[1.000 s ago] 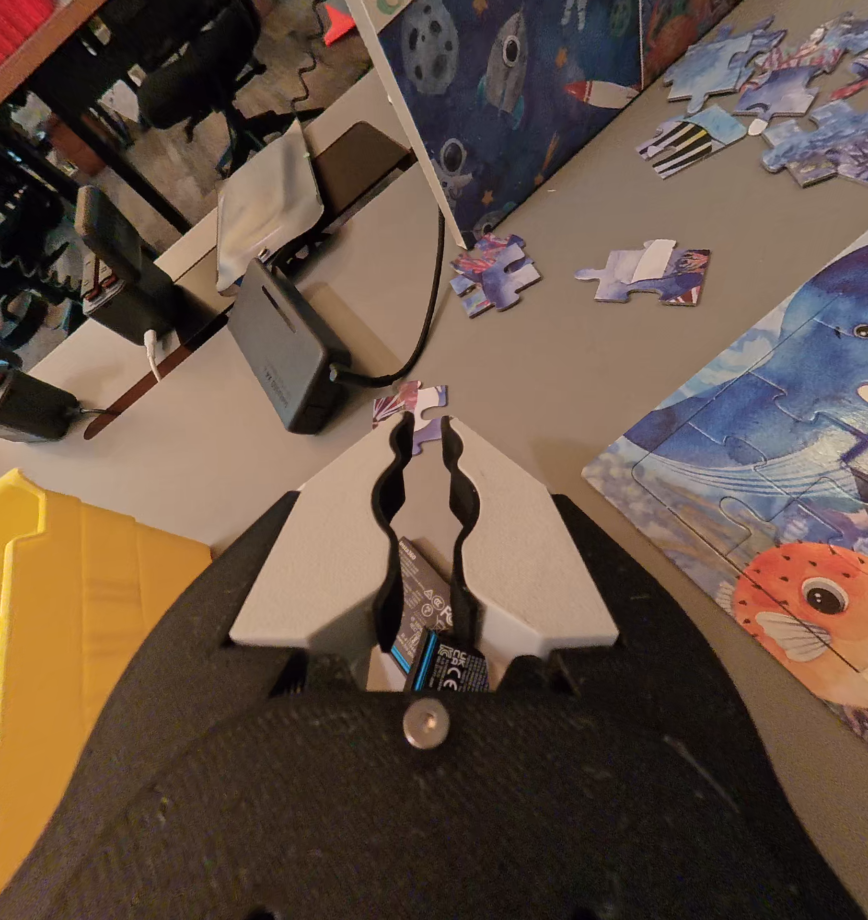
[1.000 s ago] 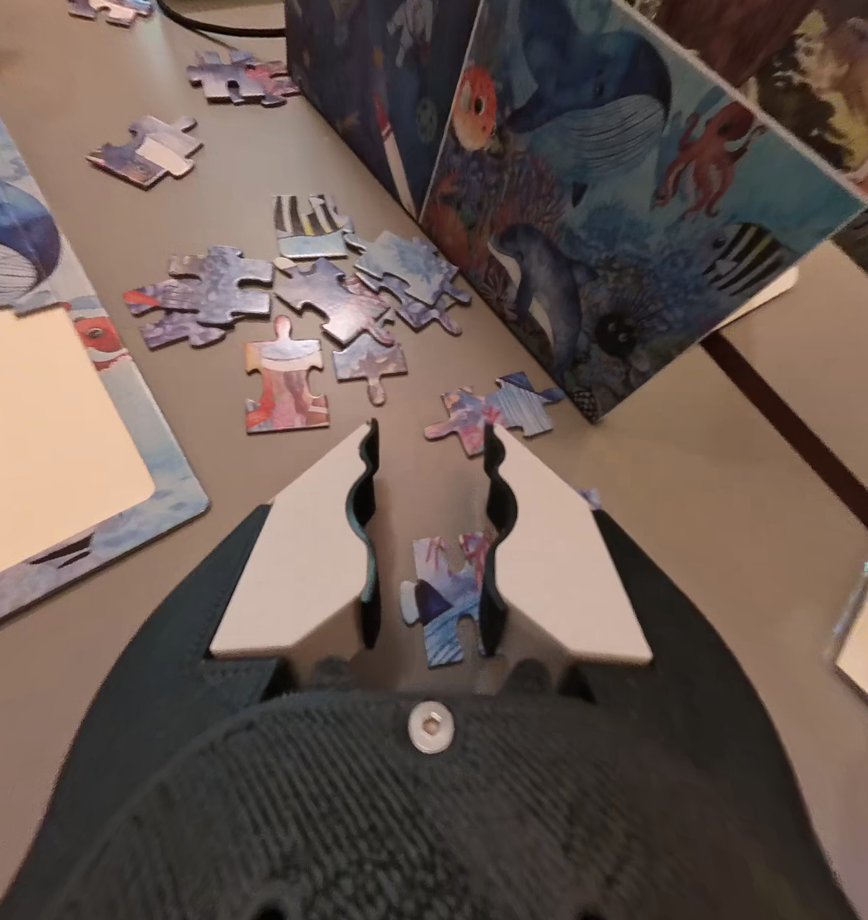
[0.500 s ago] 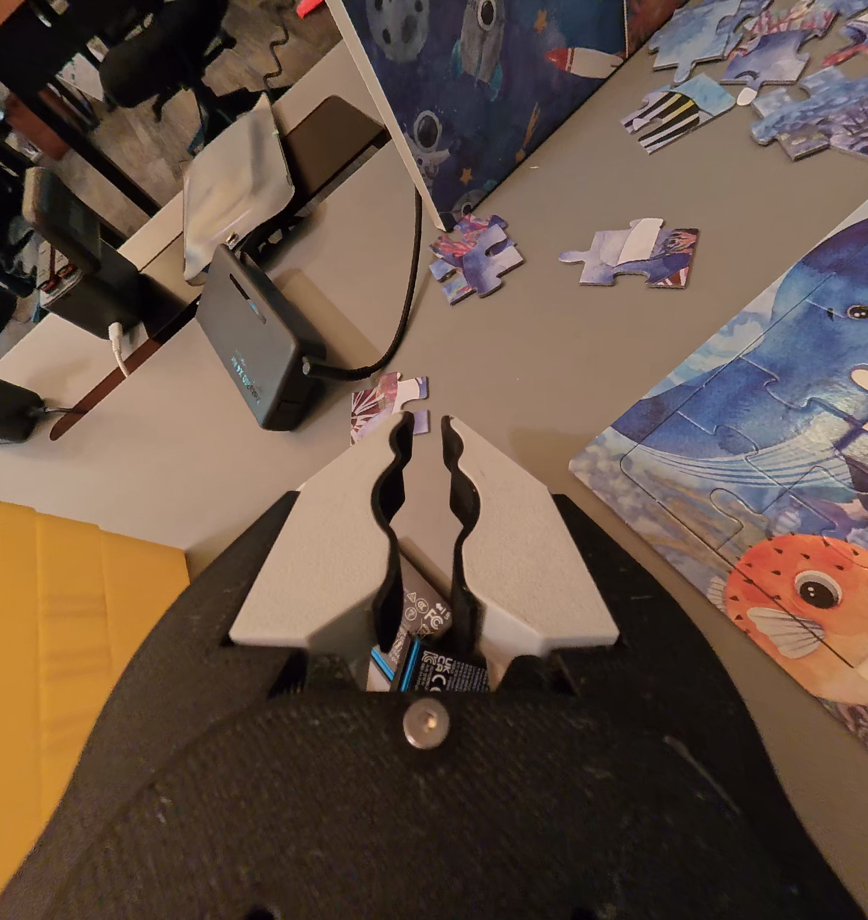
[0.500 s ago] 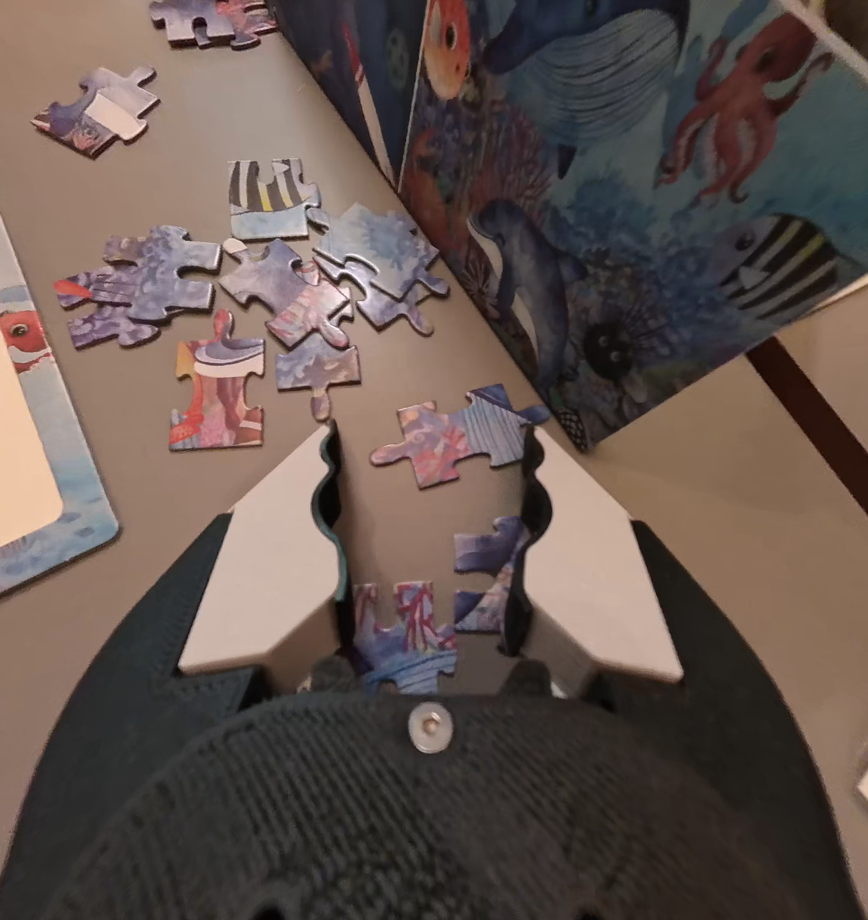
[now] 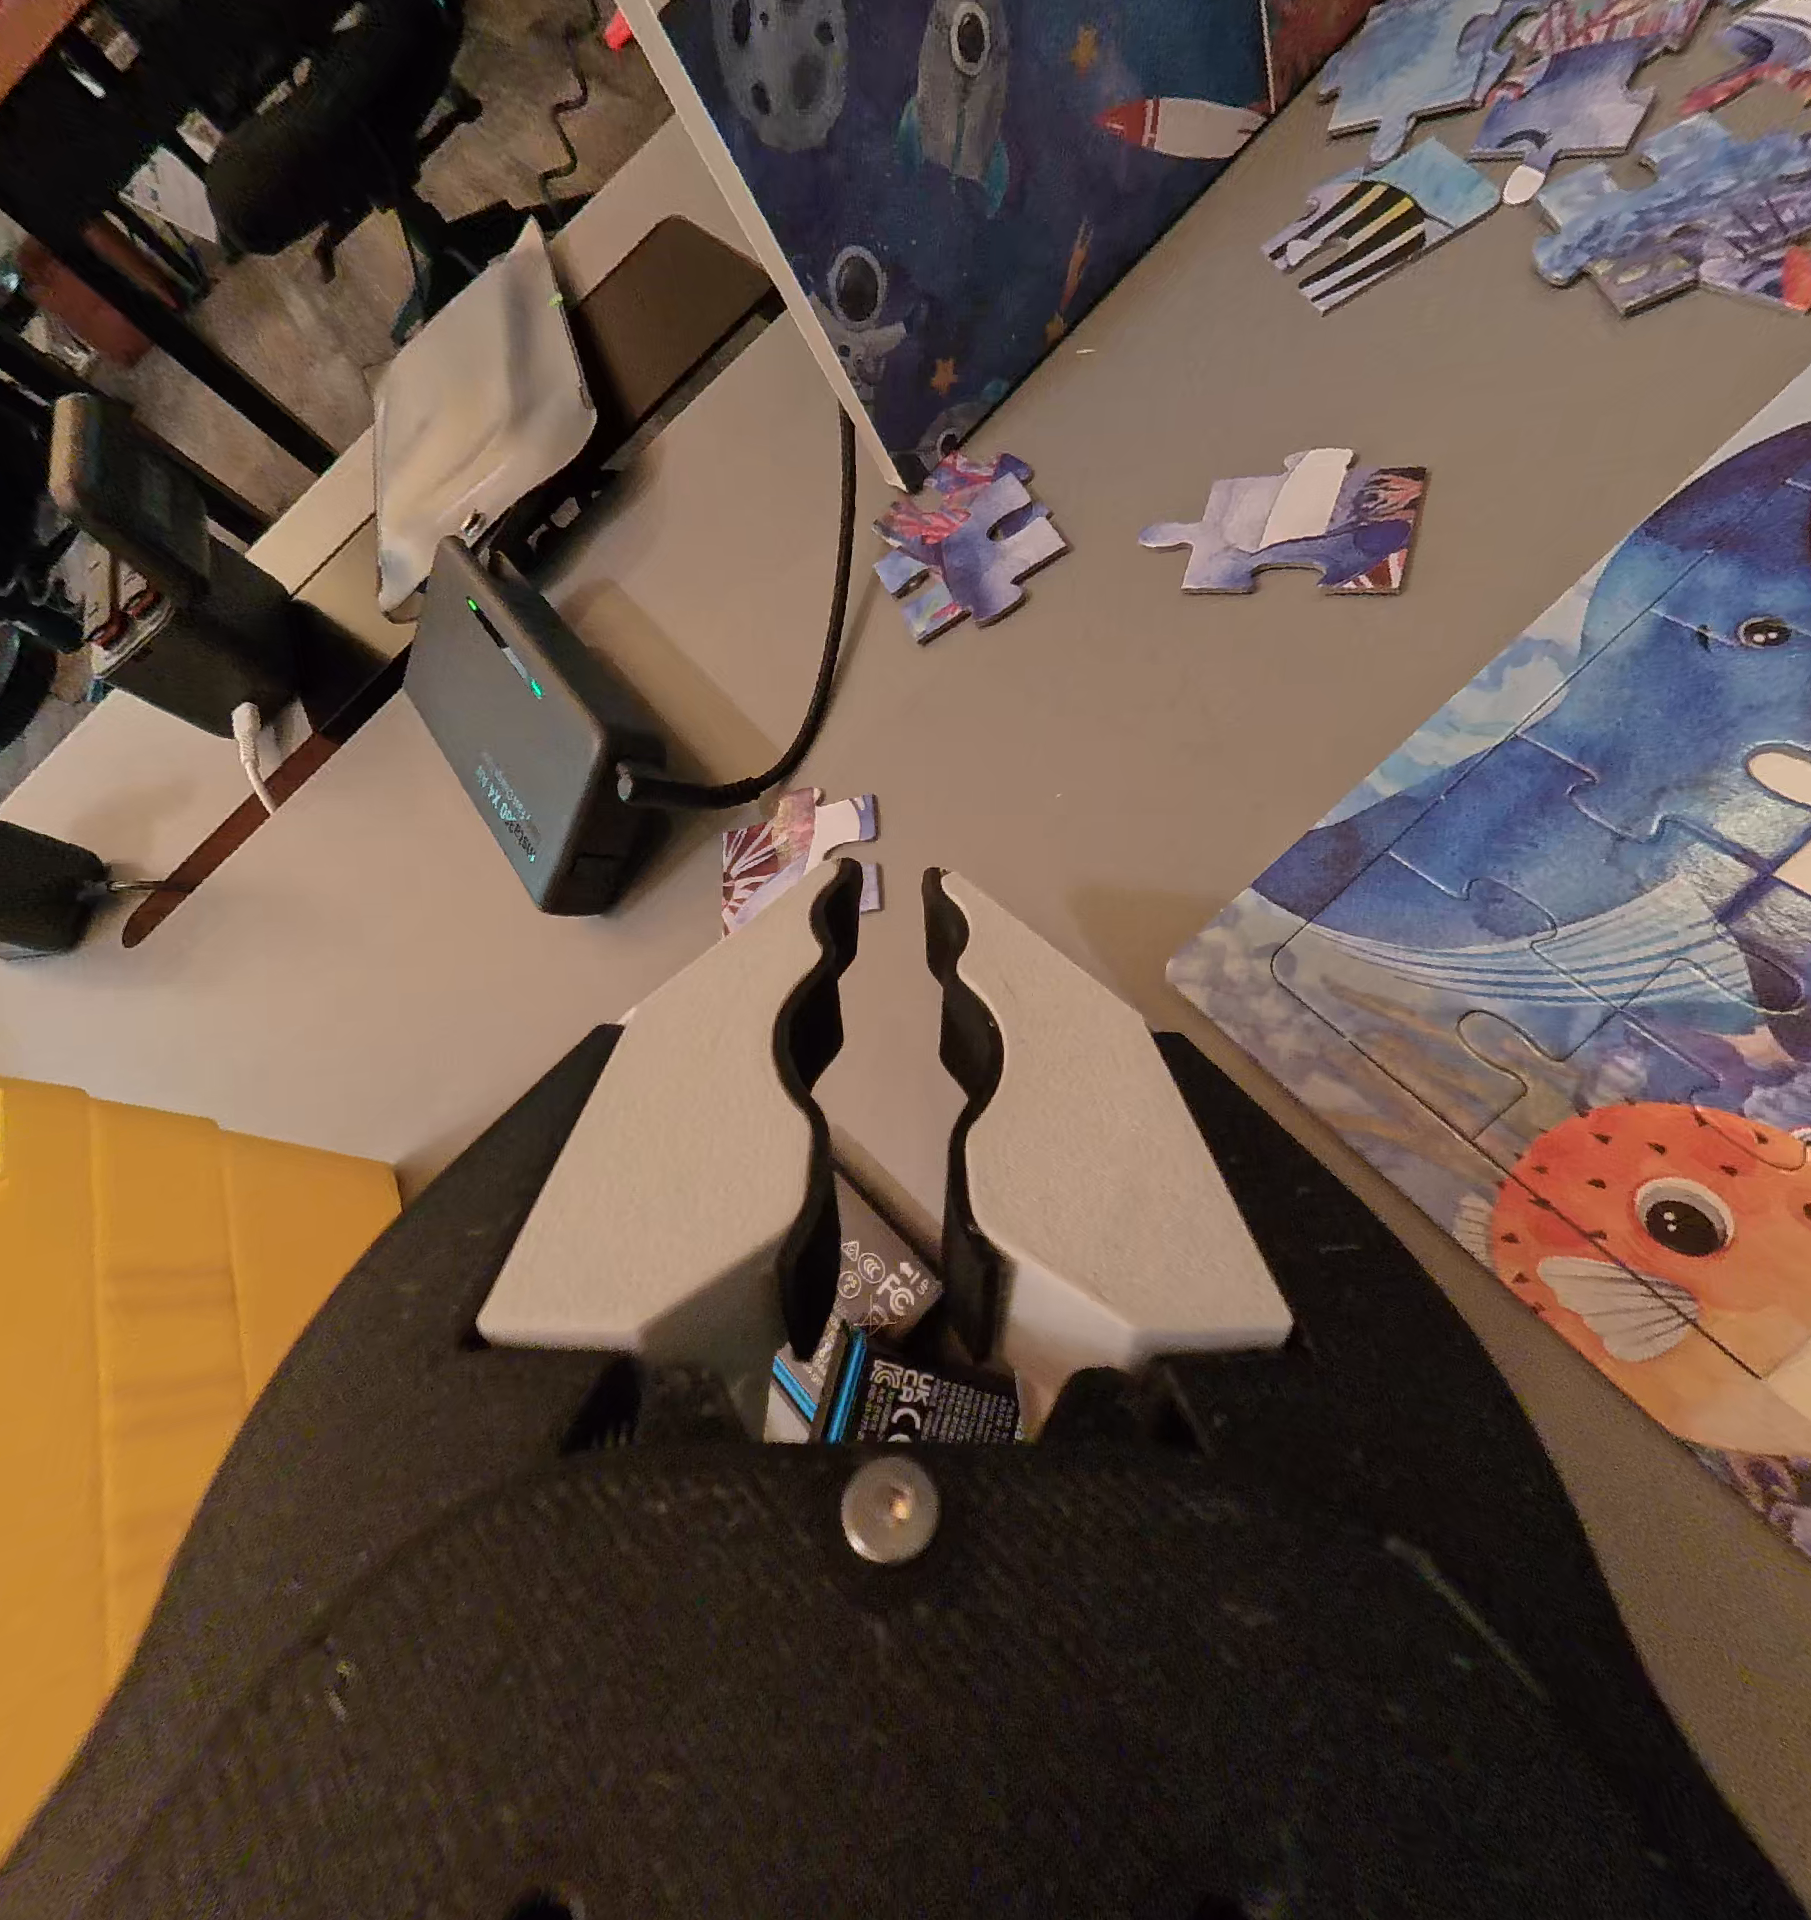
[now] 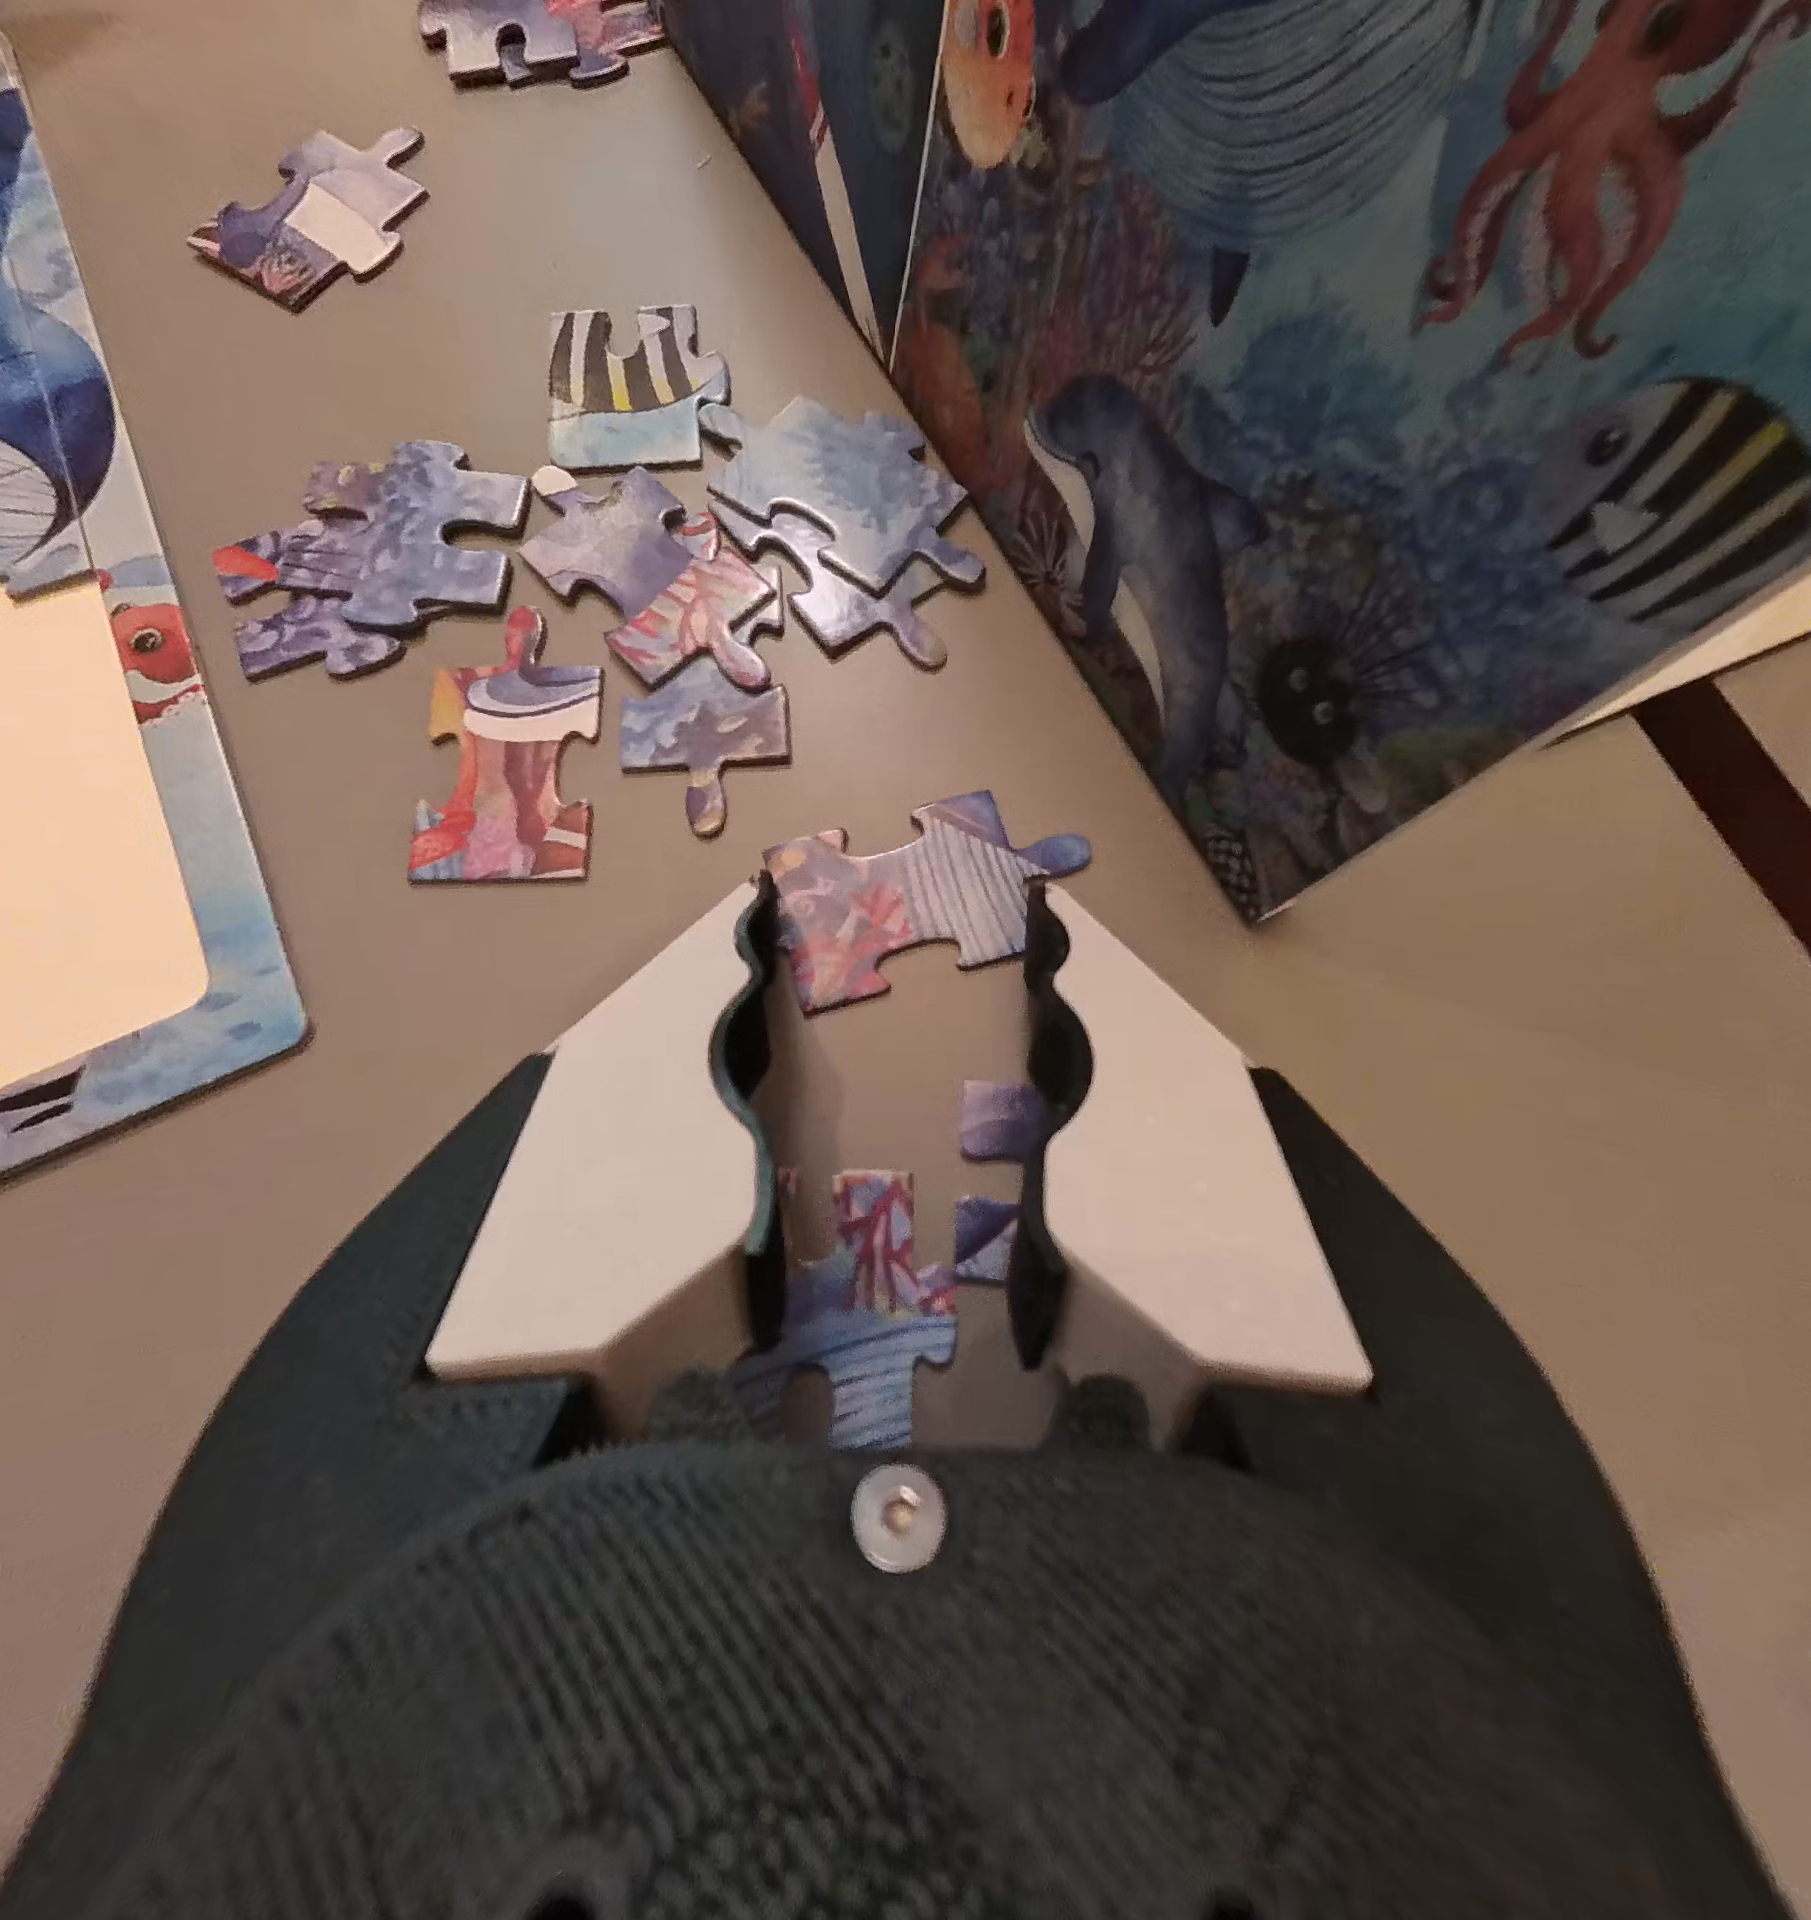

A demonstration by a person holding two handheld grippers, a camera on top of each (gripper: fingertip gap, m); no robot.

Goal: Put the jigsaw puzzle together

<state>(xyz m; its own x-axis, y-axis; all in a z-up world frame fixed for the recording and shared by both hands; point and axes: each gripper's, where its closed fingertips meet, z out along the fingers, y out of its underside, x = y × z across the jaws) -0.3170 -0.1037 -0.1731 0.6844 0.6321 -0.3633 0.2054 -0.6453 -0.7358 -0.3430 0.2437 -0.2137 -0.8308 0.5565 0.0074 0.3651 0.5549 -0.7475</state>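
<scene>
- Grey tabletop (image 6: 1503, 1195) carries everything: the puzzle frame (image 6: 246, 935) lies flat at the left of the right wrist view, with a bare pale patch in it where pieces are missing, so the job looks partly done.
- Right gripper (image 6: 896, 899) is spread wide, holding nothing; a coral-and-stripes piece (image 6: 901, 914) lies flat between its fingertips, which reads as lining up for a pinch.
- Two more pieces sit on the table under the spread jaws, nearer the camera; whether either finger touches them I cannot tell.
- Loose pieces (image 6: 610, 540) are clustered face up between frame and box, likely so their patterns can be matched.
- Picture box (image 6: 1400, 416) stands upright just beyond the cluster, probably as a reference.
- Left gripper (image 5: 890, 883) has its fingers nearly together with a narrow gap and nothing pinched; it hovers by a small piece (image 5: 792, 847) near the finished whale section (image 5: 1607, 831).
- Room beyond the table edge: a dark power brick (image 5: 527, 727) with a black cable (image 5: 818, 665), a yellow bin (image 5: 153, 1351), and dim shelving and clutter.
</scene>
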